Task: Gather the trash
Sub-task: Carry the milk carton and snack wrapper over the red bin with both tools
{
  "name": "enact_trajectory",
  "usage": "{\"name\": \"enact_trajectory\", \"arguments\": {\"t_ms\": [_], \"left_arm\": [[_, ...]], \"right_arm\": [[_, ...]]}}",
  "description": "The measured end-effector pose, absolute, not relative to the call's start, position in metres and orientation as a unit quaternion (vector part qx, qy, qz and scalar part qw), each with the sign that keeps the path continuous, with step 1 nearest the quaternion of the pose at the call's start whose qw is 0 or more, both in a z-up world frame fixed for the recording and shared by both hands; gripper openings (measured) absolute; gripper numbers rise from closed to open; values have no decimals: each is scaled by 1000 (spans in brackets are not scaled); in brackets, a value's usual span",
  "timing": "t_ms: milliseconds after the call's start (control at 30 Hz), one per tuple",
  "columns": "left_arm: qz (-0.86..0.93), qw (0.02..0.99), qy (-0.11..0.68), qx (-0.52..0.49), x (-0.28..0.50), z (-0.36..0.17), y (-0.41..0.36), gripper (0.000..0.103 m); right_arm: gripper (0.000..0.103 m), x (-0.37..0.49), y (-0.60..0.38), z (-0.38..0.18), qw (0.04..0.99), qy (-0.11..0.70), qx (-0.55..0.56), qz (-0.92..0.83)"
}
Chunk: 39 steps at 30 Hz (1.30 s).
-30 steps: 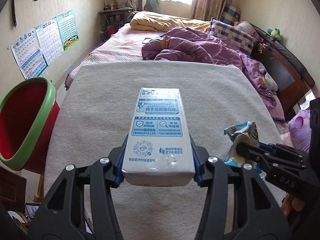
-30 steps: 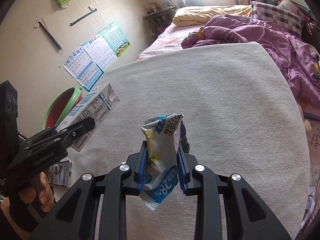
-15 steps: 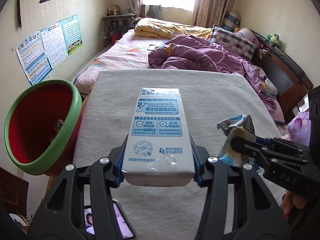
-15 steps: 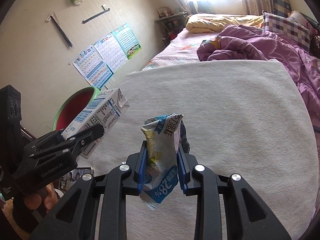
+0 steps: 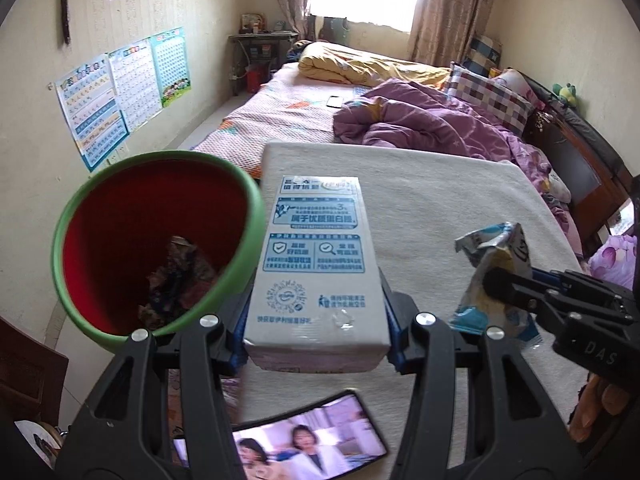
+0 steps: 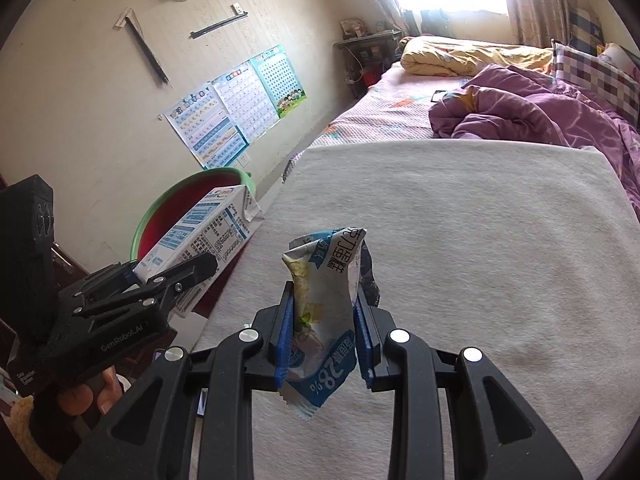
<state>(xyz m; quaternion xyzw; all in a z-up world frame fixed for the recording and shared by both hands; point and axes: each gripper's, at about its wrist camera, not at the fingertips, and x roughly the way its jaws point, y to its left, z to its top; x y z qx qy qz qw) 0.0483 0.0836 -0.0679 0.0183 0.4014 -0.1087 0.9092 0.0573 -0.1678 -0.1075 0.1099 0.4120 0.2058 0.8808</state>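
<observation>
Trash in both hands, bin just off to one side: the left claw [image 5: 316,320] is clamped on a white-and-blue milk carton [image 5: 316,264], its blue pads pressed against the carton's two sides near the base, the carton held clear above the white padded table [image 5: 432,200]. The right claw [image 6: 325,336] is clamped on a crumpled snack wrapper [image 6: 328,312], which stands up between its pads and hangs out below them, also lifted off the table surface.

A red bin with a green rim [image 5: 158,240] sits at the left edge of the table, tilted so its mouth faces the left wrist camera, with dark crumpled rubbish [image 5: 176,280] already lying inside. From the right wrist view the carton [image 6: 200,240] overlaps the bin [image 6: 192,208], though it cannot be told whether it is yet over the opening. A phone [image 5: 304,440] showing video lies on the table below the left claw.

The step in hand appears to be the carry to the bin. The next move likely calls for swinging the carton leftward until it is over the bin's mouth, then parting the left pads; the wrapper would follow from the right, crossing over the phone.
</observation>
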Motion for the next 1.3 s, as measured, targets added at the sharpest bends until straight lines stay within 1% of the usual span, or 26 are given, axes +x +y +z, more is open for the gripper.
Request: {"name": "enact_trajectory", "arguments": {"t_ms": [333, 767, 1300], "left_arm": [[-73, 915, 396, 17, 54, -65, 141, 50], [-67, 914, 400, 11, 53, -69, 169, 50], [-52, 918, 394, 6, 51, -66, 194, 50]], "right_arm": [[28, 61, -116, -104, 878, 406, 103, 230], [28, 66, -88, -107, 874, 409, 92, 244], [28, 68, -76, -110, 872, 406, 85, 259]]}}
